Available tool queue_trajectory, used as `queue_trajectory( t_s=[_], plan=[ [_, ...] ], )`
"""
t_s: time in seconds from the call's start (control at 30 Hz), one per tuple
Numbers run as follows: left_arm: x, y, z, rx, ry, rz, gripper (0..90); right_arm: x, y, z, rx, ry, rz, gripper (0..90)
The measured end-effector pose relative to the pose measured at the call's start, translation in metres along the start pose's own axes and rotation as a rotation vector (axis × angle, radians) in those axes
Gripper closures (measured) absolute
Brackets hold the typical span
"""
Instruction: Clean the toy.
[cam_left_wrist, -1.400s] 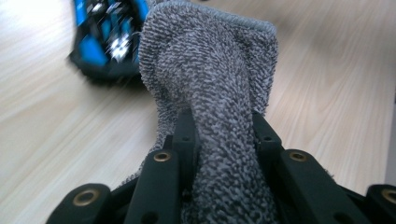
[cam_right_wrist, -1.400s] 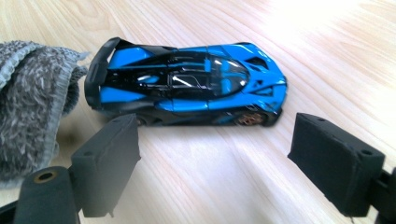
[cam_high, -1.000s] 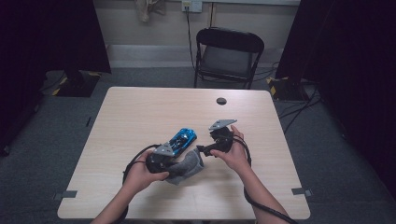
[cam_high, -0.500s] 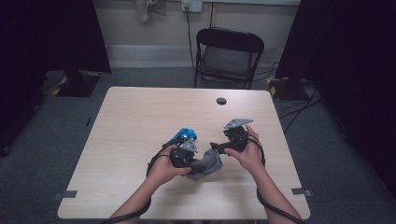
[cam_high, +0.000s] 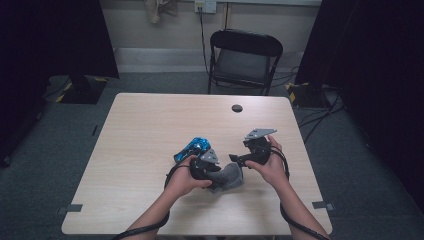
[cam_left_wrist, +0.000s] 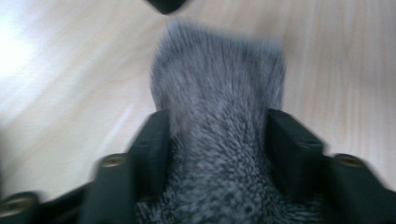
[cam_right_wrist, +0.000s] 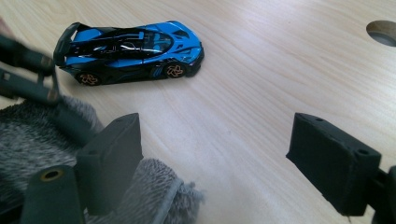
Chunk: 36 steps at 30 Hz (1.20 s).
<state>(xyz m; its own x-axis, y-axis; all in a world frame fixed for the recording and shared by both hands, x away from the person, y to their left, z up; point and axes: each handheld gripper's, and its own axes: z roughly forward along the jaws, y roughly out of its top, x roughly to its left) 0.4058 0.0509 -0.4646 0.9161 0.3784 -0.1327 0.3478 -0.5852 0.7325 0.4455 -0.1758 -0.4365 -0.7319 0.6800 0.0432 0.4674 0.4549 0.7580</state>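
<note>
In the high view, we start at the left: the blue toy car (cam_high: 192, 148) lies on the table (cam_high: 140, 130) at about 11 o'clock from the left gripper (cam_high: 216, 176), just beside it, with its long axis running from 7 to 1 o'clock. The left gripper is clamped on a grey fleecy cloth (cam_high: 229, 176) that rests on the table between the two hands. In the left gripper view the cloth (cam_left_wrist: 219, 154) fills the gap between the two jaws, pinched into a waist, and spreads out beyond them toward 12 o'clock over bare wood. To the right, the right gripper (cam_high: 235, 159) is released and holds nothing; in the right gripper view its jaws stand well apart, the left-hand jaw just above a hemmed edge of the cloth (cam_right_wrist: 159, 196). We judge that the coming move turns on this relation: the free cloth edge lies at 7 o'clock from the right gripper (cam_right_wrist: 233, 158), near its left-hand jaw rather than between the jaws, so the right hand is the nearer one for a second hold. The right gripper view shows the car (cam_right_wrist: 130, 51) side-on at 11 o'clock, apart from the cloth, and a round hole in the table (cam_right_wrist: 383, 32) at 2 o'clock; the left gripper view gives the pinch itself, which the high view hides beneath the hand.
</note>
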Motion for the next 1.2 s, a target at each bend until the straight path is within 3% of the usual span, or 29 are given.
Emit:
queue_trajectory(
  t_s=[0.17,0.27,0.53,0.73,0.83,0.87,0.93,1.2],
  plan=[
    [0.003,-0.006,-0.015,-0.014,0.034,-0.025,26.0,0.001,-0.002,-0.002,-0.001,0.01,0.0,16.9],
    [0.001,-0.012,-0.024,-0.012,0.048,-0.021,25.0,0.003,-0.002,-0.002,-0.001,0.014,-0.007,17.0],
    [-0.004,-0.038,-0.044,-0.024,0.076,-0.065,22.3,0.011,-0.001,0.003,0.009,0.034,-0.021,17.1],
    [-0.005,-0.044,-0.04,-0.027,0.095,-0.056,21.1,0.015,0.0,0.006,0.004,0.045,-0.028,17.1],
    [-0.003,-0.046,-0.038,-0.032,0.108,-0.067,24.8,0.016,0.0,0.007,0.005,0.049,-0.033,17.1],
    [0.001,-0.047,-0.035,-0.014,0.12,-0.051,33.4,0.017,-0.001,0.009,0.006,0.055,-0.035,17.0],
    [0.004,-0.047,-0.033,-0.01,0.119,-0.061,38.4,0.018,-0.001,0.01,0.0,0.065,-0.032,17.0],
    [0.02,-0.034,-0.025,-0.023,0.189,-0.058,37.5,0.026,0.001,0.014,0.002,0.097,-0.049,17.2]
  ],
)
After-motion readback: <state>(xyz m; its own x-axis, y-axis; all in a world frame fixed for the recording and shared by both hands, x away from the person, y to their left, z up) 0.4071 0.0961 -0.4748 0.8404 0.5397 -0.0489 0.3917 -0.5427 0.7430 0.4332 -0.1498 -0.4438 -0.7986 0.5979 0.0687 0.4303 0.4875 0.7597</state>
